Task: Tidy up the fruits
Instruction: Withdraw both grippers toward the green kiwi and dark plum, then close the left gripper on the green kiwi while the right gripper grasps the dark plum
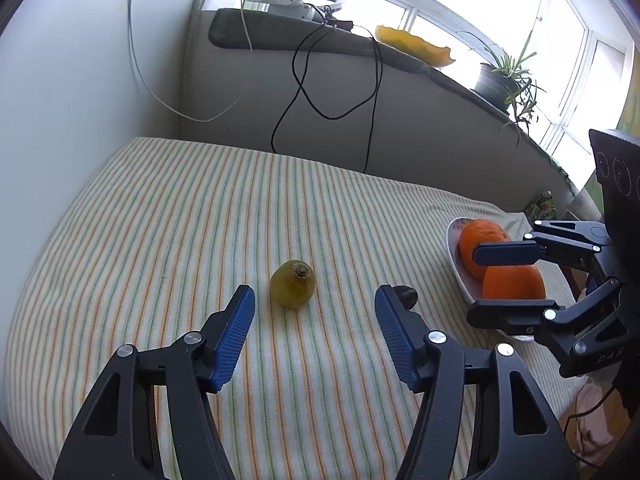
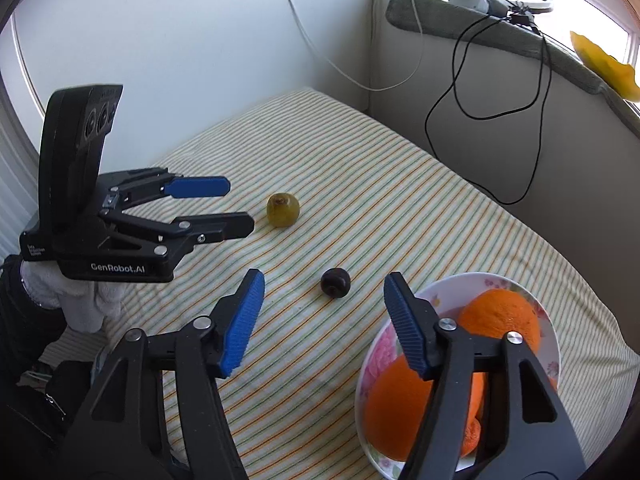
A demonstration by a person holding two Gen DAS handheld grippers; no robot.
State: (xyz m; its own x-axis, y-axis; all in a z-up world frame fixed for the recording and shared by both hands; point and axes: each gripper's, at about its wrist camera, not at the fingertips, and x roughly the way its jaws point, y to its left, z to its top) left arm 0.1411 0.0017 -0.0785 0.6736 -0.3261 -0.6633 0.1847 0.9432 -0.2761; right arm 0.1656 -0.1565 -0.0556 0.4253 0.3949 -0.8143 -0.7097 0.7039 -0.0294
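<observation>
A green-brown kiwi (image 1: 292,284) lies on the striped cloth, just ahead of my open, empty left gripper (image 1: 315,295); it also shows in the right wrist view (image 2: 283,210). A small dark plum (image 2: 335,282) lies ahead of my open, empty right gripper (image 2: 324,282); in the left wrist view the plum (image 1: 406,294) peeks from behind the right finger. A floral plate (image 2: 448,292) holds two oranges (image 2: 504,318) under the right gripper's right finger. In the left wrist view the right gripper (image 1: 482,278) hovers over the plate (image 1: 454,240).
The striped cloth (image 1: 200,220) covers the table. A grey ledge (image 1: 280,36) at the back carries cables, a white power strip, a yellow dish (image 1: 416,46) and a potted plant (image 1: 504,76). Black cables (image 1: 372,120) hang down to the table.
</observation>
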